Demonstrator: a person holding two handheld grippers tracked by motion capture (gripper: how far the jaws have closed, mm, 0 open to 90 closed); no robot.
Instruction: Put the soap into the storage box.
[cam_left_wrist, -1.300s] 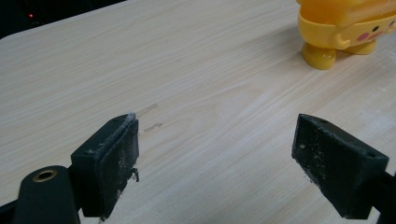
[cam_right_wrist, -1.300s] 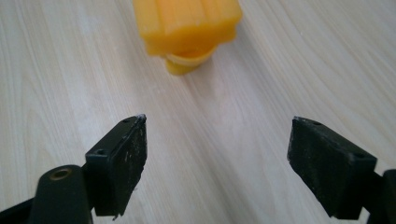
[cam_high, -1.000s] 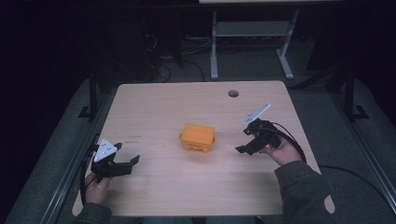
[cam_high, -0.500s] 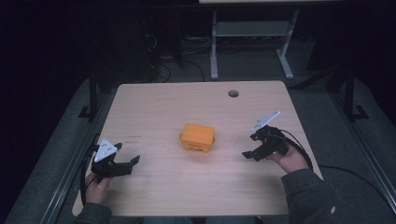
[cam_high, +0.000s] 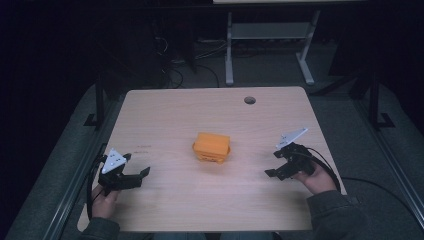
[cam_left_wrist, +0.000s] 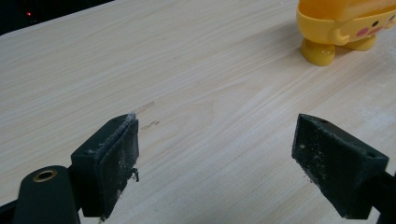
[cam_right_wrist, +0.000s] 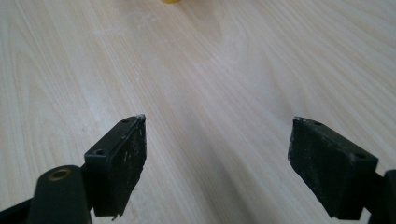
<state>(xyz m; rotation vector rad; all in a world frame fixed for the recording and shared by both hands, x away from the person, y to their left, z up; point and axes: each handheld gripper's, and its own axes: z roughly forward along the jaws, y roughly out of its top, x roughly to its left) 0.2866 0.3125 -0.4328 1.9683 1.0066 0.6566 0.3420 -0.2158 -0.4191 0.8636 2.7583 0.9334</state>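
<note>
An orange-yellow toy box (cam_high: 212, 147) with small feet stands in the middle of the wooden table (cam_high: 210, 115). In the left gripper view its lower part (cam_left_wrist: 343, 28) sits at the top right, showing a pink cheek mark. My left gripper (cam_high: 138, 173) rests near the table's front left, open, nothing between its jaws (cam_left_wrist: 212, 163). My right gripper (cam_high: 273, 164) lies at the front right, open and empty too (cam_right_wrist: 217, 163), its jaws pointing left toward the toy. A sliver of the toy (cam_right_wrist: 172, 1) shows at the top edge of the right gripper view.
A round cable hole (cam_high: 249, 100) sits near the table's far edge. Behind the table stands a white desk frame (cam_high: 270, 45) with cables on the dark floor. Faint scratch marks (cam_left_wrist: 145, 112) lie on the wood ahead of the left gripper.
My right gripper has drawn back from the toy toward the front right and sunk lower to the table. The left gripper and the toy stay where they were.
</note>
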